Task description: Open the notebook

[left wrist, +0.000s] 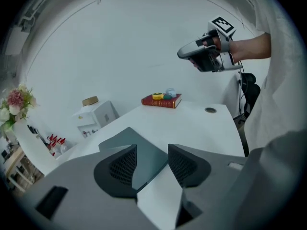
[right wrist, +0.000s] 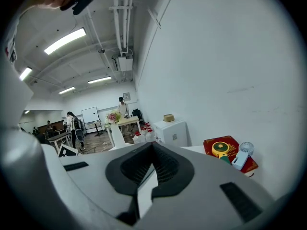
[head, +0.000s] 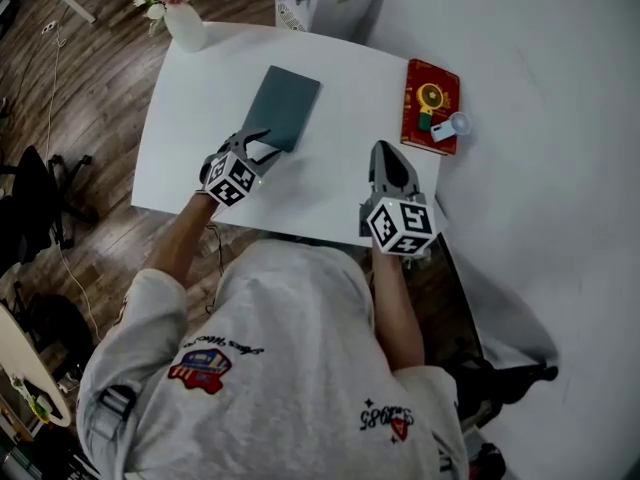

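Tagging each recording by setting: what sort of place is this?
Probably an open-plan office or lab workspace. A white desk stands on wood flooring beside a black office chair, and the right gripper view shows a whiteboard and strip lights beside exposed ceiling pipes.

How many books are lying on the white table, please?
2: the teal notebook left of the table's middle, and the red book near its right edge. No others show.

Bright, even light; ceiling tubes (right wrist: 64, 41) glare; soft shadows; 2 gripper views fisheye-warped, dark corners.
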{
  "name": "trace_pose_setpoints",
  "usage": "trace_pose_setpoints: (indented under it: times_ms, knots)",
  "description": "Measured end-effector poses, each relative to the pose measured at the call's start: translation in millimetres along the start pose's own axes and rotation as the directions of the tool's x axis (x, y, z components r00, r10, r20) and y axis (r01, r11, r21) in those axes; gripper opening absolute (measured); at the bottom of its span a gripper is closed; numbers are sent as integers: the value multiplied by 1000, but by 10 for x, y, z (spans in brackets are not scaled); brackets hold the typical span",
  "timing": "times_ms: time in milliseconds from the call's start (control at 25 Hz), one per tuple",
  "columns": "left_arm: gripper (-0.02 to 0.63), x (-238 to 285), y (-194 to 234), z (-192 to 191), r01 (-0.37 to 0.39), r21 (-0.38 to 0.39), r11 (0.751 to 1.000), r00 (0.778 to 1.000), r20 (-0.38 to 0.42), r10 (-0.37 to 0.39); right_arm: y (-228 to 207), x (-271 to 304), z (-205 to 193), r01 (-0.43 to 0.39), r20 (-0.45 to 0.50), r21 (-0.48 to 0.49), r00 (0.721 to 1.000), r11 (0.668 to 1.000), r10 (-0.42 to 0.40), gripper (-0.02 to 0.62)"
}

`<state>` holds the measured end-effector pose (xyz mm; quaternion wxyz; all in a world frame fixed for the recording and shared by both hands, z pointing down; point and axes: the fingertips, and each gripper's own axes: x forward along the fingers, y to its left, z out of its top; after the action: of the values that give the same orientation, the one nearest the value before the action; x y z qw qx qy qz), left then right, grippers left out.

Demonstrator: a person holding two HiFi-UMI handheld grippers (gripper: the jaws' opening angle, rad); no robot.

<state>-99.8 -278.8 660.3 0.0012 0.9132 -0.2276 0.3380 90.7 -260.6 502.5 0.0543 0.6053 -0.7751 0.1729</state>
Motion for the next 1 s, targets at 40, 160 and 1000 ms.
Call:
trace_pose_setpoints:
  times_ms: [40, 160, 1000]
  knots:
    - [201, 45, -7, -23, 10, 20, 1000, 1000, -13, -9, -36, -10, 4, 7, 0, 1, 1000, 1000, -7, -3]
    - [192, 174, -44, -85, 36, 81, 996, 998, -52, -32, -143, -39, 28, 25, -3, -2, 1000, 1000, -25, -3]
    - [146, 697, -310, -467, 156, 482, 862, 961, -274, -20, -515, -248, -65, 101, -12, 41, 995, 994, -101, -6]
